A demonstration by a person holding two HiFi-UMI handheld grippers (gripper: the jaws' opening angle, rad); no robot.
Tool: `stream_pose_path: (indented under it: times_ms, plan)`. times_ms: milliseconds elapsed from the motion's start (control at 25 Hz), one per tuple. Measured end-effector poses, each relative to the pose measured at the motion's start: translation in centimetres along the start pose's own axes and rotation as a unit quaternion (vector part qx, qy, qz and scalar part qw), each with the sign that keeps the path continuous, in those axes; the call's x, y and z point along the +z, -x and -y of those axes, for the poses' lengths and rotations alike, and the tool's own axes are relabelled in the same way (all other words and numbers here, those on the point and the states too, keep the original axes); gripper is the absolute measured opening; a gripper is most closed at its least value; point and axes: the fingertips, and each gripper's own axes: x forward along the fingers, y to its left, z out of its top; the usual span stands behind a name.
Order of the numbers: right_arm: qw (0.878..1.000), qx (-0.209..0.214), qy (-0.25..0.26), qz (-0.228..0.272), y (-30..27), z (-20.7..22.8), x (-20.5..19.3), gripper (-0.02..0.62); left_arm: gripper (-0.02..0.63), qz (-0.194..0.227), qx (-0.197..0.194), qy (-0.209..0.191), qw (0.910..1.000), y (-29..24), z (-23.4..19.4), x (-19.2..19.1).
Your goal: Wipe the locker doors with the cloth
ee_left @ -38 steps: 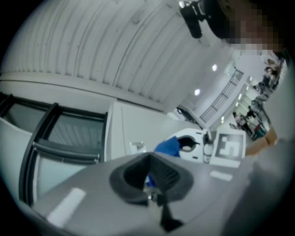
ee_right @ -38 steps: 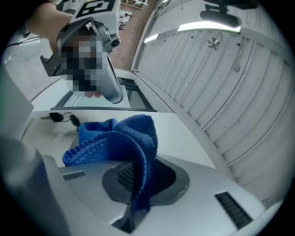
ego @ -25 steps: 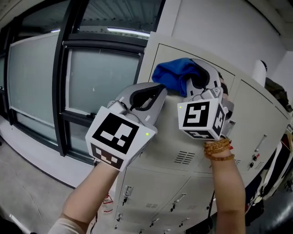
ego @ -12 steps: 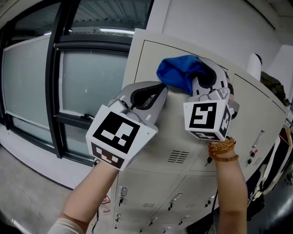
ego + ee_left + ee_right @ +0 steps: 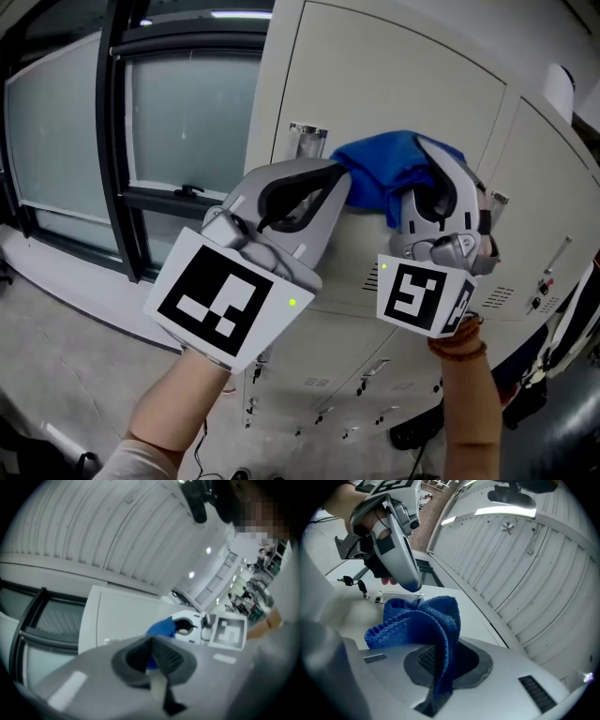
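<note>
Head view: holding the right gripper (image 5: 433, 167) up against the pale locker door (image 5: 375, 84), clamping a bunched blue cloth (image 5: 380, 173) between its jaws and pressing that cloth flat on the door panel, at about 1 o'clock from the picture's middle. Hovering the left gripper (image 5: 330, 180) at 9 o'clock of the cloth, tips just beside its edge, contact with it impossible to tell. Showing a metal latch (image 5: 307, 141) on the door at 10 o'clock of the cloth, a dark-framed window (image 5: 187, 112) at 9 o'clock of the lockers, and a beaded bracelet (image 5: 457, 345) on the wrist at 6 o'clock of the right gripper. Right gripper view: pinching a fold of the cloth (image 5: 417, 620) deep between the pads, the rest bulging out toward 10 o'clock, the left gripper (image 5: 410, 579) hanging just beyond at 11 o'clock. Left gripper view: keeping the pads (image 5: 166, 656) pressed together on nothing, the cloth (image 5: 161, 627) lying farther off at 12 o'clock.
</note>
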Motion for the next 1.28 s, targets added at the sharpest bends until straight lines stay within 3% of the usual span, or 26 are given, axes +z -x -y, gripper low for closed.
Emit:
stream_pose_path:
  times_ms: [400, 640, 920, 1280]
  plan:
    - [0.999, 0.033, -0.033, -0.002, 4.3, -6.6, -0.7, 0.029, 0.002, -0.03, 0.023, 0.018, 0.9991, 3.0, 1.6, -3.7]
    - [0.998, 0.053, -0.029, -0.014, 7.8, -11.5, -1.7, 0.029, 0.002, -0.042, 0.019, 0.039, 0.9982, 5.1, 3.3, -5.8]
    - [0.997, 0.069, -0.019, -0.015, 11.9, -16.9, -3.1, 0.029, 0.002, -0.083, 0.01, 0.074, 0.9938, 6.2, 6.1, -10.8]
    - [0.996, 0.082, -0.015, -0.043, 15.3, -17.9, -7.2, 0.029, 0.002, -0.091, -0.007, 0.101, 0.9907, 5.0, 9.1, -13.5]
